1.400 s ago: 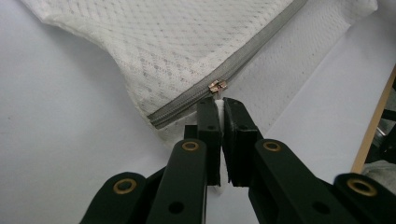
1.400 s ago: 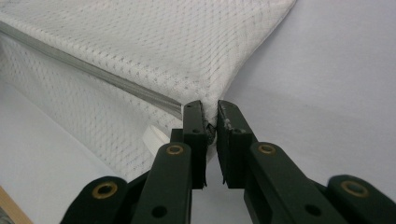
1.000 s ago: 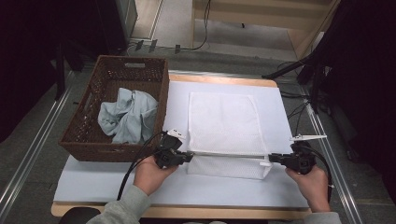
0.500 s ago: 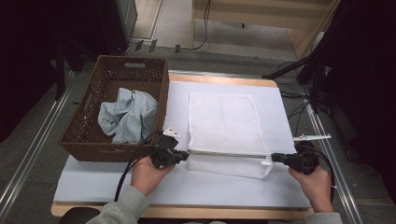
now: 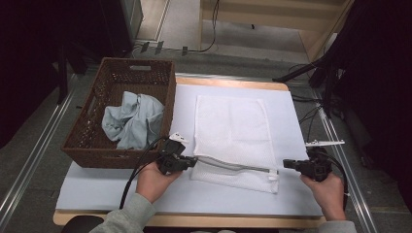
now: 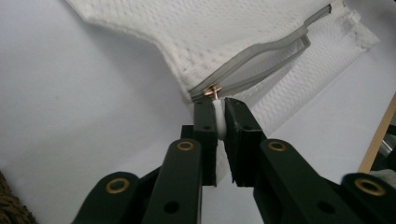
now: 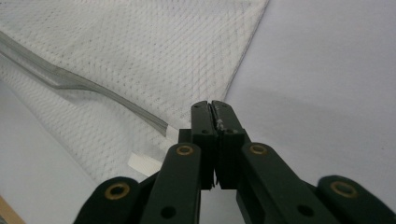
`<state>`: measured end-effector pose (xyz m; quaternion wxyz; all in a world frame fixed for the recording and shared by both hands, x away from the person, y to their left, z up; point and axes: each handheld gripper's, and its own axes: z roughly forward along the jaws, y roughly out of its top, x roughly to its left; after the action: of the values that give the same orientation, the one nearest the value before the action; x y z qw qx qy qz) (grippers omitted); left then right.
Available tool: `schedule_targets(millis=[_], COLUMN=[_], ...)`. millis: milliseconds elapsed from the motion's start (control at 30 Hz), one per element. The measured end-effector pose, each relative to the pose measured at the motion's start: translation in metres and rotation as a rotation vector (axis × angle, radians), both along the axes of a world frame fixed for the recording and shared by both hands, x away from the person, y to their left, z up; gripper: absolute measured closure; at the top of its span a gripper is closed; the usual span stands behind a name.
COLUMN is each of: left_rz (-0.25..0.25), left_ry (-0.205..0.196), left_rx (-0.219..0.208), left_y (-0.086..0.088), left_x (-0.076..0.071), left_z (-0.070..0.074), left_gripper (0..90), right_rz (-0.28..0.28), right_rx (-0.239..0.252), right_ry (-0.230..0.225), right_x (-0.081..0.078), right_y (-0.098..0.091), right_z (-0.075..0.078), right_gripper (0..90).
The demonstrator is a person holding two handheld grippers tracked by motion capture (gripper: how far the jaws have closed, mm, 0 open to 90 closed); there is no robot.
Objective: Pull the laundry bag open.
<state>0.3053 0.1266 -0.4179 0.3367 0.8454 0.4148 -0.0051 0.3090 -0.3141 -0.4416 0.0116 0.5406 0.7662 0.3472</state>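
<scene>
A white mesh laundry bag (image 5: 233, 126) lies flat on the white mat (image 5: 121, 189). Its grey zipper (image 5: 233, 166) runs across the near end and stands partly unzipped (image 6: 261, 51). My left gripper (image 5: 192, 161) is at the zipper's left end. There its jaws (image 6: 218, 101) clamp the white zipper pull (image 6: 219, 122), though they have just been opening a little. My right gripper (image 5: 286, 165) is shut at the bag's right edge (image 7: 212, 103). A thin pale sliver shows in its seam, and I cannot tell whether it is mesh.
A brown wicker basket (image 5: 116, 158) stands at the left with a crumpled pale blue cloth (image 5: 128, 121) inside it. Metal rails run along both sides of the table. Cables trail over the floor beyond the far edge.
Both hands stay almost in place, and the right gripper has only edged slightly. The bag lies much as before.
</scene>
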Motion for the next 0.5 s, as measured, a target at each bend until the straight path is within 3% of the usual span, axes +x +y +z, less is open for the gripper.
schedule_targets(millis=[133,367,500], left_rz=[-0.005,-0.023,-0.039], left_ry=[-0.007,0.002,-0.009], left_rx=[0.007,-0.036,-0.064], left_y=[0.000,0.001,0.002], left_x=[-0.001,-0.005,-0.009], left_z=[0.001,0.007,0.013], left_gripper=[69.3,61.2,55.5], right_rz=[-0.008,0.012,0.033], right_rx=[0.000,-0.010,-0.007], right_ry=[-0.003,-0.035,-0.091], right_x=[-0.001,-0.004,-0.008], right_y=[-0.001,0.005,0.013], right_z=[0.000,0.004,0.007], right_gripper=[87.6,80.0,73.8])
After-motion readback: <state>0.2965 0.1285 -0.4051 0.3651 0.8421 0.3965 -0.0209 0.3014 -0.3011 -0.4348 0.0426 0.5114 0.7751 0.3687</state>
